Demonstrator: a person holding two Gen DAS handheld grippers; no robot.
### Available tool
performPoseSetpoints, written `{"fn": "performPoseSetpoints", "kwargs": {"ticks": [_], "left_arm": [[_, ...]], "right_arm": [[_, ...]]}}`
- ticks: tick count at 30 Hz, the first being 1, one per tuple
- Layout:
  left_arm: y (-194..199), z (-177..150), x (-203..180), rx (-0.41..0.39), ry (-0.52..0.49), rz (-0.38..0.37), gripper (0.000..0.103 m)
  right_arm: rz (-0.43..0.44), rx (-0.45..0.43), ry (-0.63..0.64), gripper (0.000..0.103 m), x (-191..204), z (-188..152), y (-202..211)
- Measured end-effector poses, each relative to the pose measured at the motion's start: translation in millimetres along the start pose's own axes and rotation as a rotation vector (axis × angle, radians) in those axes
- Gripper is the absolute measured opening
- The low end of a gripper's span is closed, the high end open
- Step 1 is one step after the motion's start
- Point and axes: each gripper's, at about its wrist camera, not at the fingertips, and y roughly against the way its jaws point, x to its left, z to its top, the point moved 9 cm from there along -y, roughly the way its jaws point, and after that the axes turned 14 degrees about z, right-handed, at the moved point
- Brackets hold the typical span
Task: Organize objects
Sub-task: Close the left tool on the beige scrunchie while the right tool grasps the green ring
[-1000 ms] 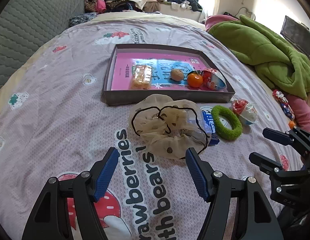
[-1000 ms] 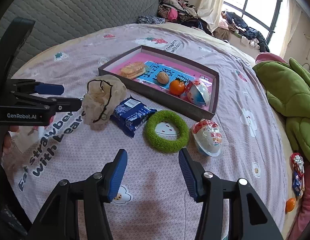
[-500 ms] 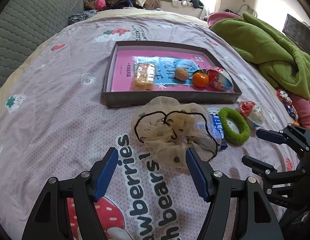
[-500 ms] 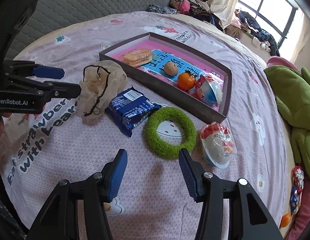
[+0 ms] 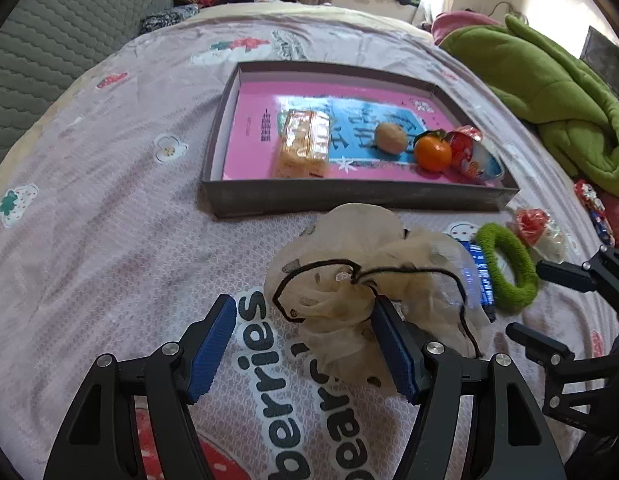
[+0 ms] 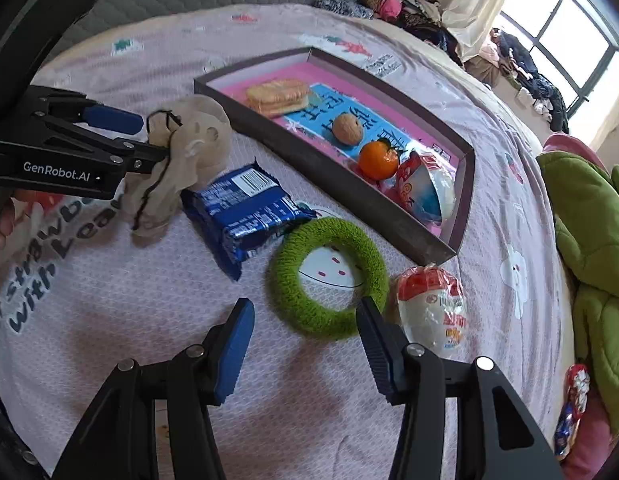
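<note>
Bedspread (image 6: 109, 320): lower frame, bare.
Right gripper (image 6: 305, 332): jaws apart, empty.
Green ring (image 6: 329, 276): just above, mostly between the jaw tips.

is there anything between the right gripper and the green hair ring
Nothing visible. The right gripper stands open just short of the green hair ring, with only bare bedsheet between them. The wrapped egg toy sits close beside the right-hand finger, so it could get nudged.

tray (image 6: 409, 236) behind ring (image 6: 329, 280) | snack packet (image 6: 245, 208) left of ring | wrapped egg (image 6: 433, 312) right of ring
</note>
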Motion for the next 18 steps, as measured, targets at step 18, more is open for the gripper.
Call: {"fn": "performPoseSetpoints", "kwargs": {"ticks": [18], "left_arm": [[-29, 13, -10, 0.016, 0.003, 0.022, 0.064]], "right_arm": [[0.093, 0.03, -0.08, 0.016, 0, 8, -29]]}}
